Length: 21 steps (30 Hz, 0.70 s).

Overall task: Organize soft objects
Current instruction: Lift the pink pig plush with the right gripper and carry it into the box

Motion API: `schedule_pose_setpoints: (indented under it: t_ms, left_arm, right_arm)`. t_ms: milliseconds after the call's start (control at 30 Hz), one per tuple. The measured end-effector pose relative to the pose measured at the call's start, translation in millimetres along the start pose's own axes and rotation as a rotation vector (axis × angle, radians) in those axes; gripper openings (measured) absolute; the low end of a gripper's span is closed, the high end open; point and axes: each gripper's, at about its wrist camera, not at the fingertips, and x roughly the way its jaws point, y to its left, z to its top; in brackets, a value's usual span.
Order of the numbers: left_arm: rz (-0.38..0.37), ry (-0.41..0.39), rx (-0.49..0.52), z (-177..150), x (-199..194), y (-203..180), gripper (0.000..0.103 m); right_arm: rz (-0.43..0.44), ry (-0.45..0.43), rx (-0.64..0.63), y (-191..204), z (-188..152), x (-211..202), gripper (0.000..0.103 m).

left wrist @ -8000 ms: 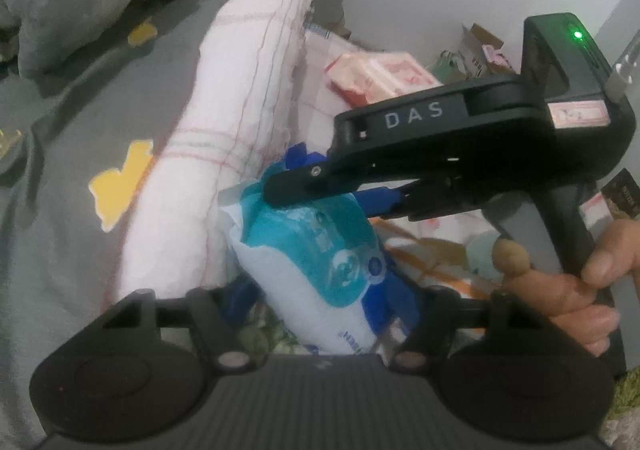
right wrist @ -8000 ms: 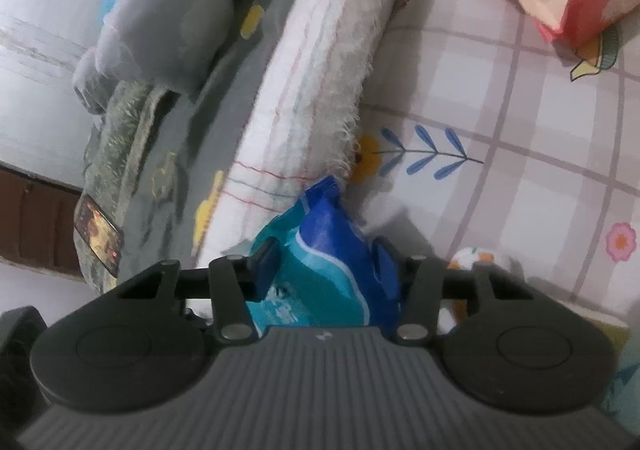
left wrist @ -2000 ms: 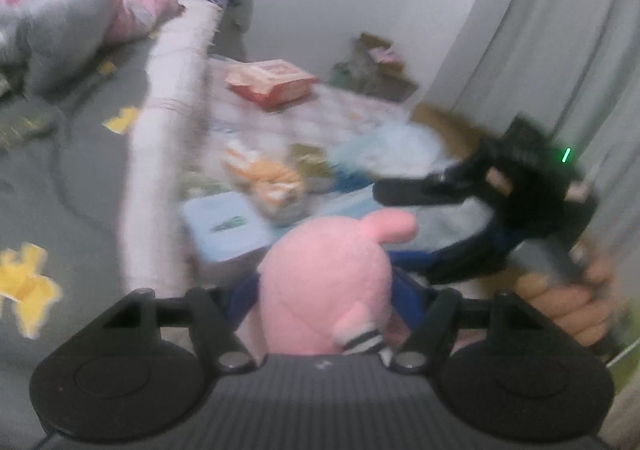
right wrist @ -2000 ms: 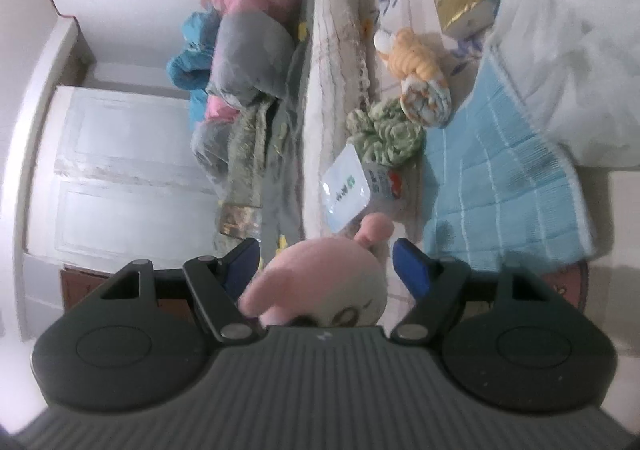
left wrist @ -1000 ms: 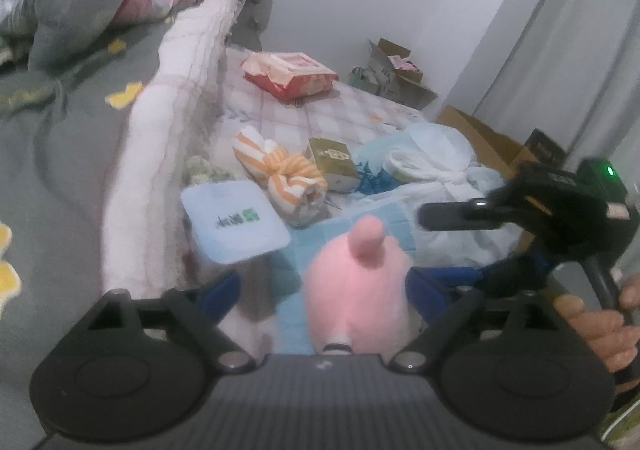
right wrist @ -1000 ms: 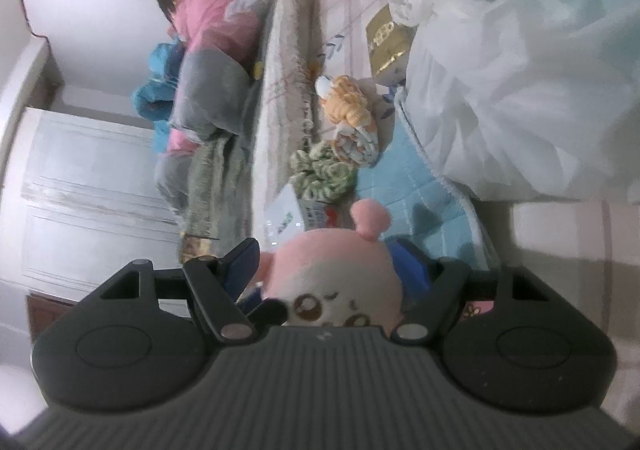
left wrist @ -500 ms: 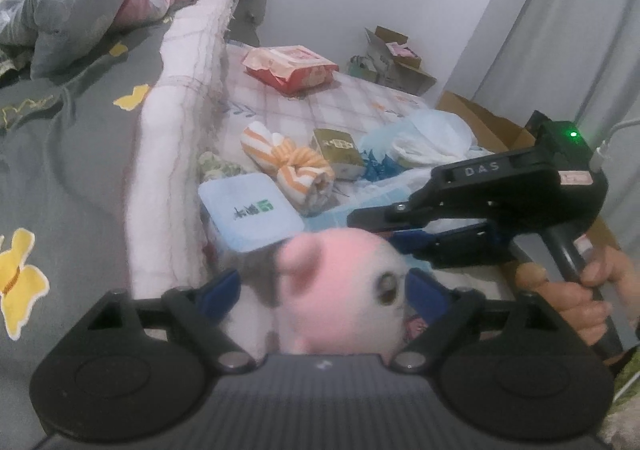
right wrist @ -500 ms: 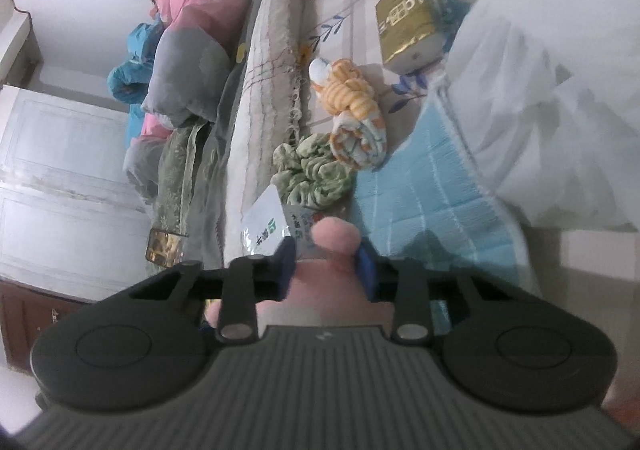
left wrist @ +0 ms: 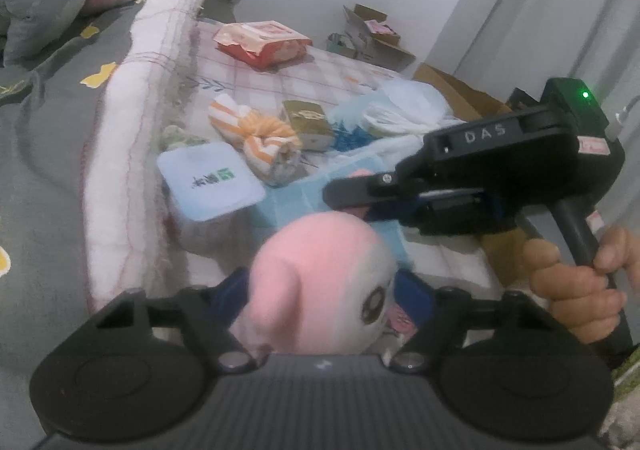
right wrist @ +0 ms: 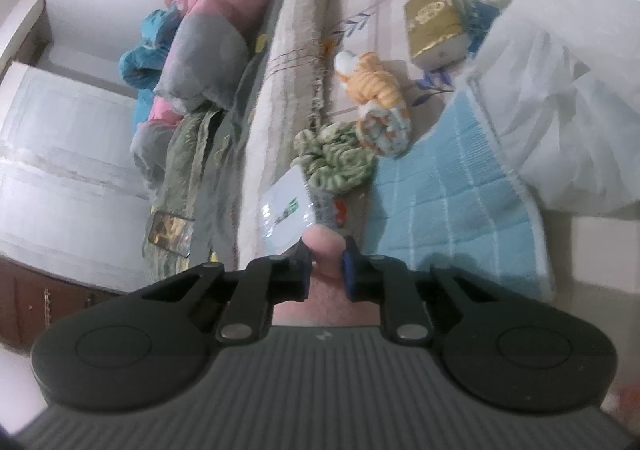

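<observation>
A pink and white plush toy [left wrist: 320, 282] with a stitched eye sits between the fingers of my left gripper [left wrist: 320, 290], which look spread wide around its head. My right gripper [right wrist: 325, 264] is shut on the toy's pink ear [right wrist: 324, 246]; it also shows from the side in the left wrist view [left wrist: 352, 194], reaching over the toy. Beyond lie an orange striped rolled cloth [left wrist: 260, 138], a green patterned cloth [right wrist: 336, 160], a pale blue tissue pack [left wrist: 210, 180] and a blue checked cloth [right wrist: 452, 202].
A gold box [right wrist: 434, 22], a white plastic bag [right wrist: 560, 98] and a red-and-white wipes pack [left wrist: 260, 40] lie on the checked sheet. A rolled white blanket [left wrist: 132, 154] runs along the grey bedding [left wrist: 44, 130]. Cardboard boxes [left wrist: 372, 34] stand by the wall.
The left gripper let the toy loosen and the toy turned its face to the right. The right gripper closed its jaws on the toy's ear.
</observation>
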Motion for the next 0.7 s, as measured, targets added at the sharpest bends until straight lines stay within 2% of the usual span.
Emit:
schedule_pose_setpoints:
  t_ms: [167, 333, 433, 533, 567, 700]
  left_arm:
    - [-0.018, -0.026, -0.005, 2, -21, -12, 0.077]
    - [-0.051, -0.084, 0.024, 20, -37, -36, 0.077]
    - [-0.087, -0.128, 0.077, 39, -40, -63, 0.077]
    - [-0.135, -0.186, 0.136, 56, -41, -93, 0.084]
    - [-0.148, -0.207, 0.151, 60, -41, -102, 0.088]
    - [-0.185, -0.238, 0.186, 67, -37, -123, 0.088]
  right_arm:
    - [0.040, -0.017, -0.064, 24, -8, -21, 0.013]
    - [0.063, -0.080, -0.138, 45, -9, -59, 0.013]
    - [0.070, -0.156, -0.172, 53, -2, -98, 0.013]
    - [0.064, -0.248, -0.201, 59, 9, -142, 0.012]
    - [0.053, -0.285, -0.209, 60, 13, -159, 0.012]
    - [-0.010, -0.419, -0.235, 58, 25, -221, 0.012]
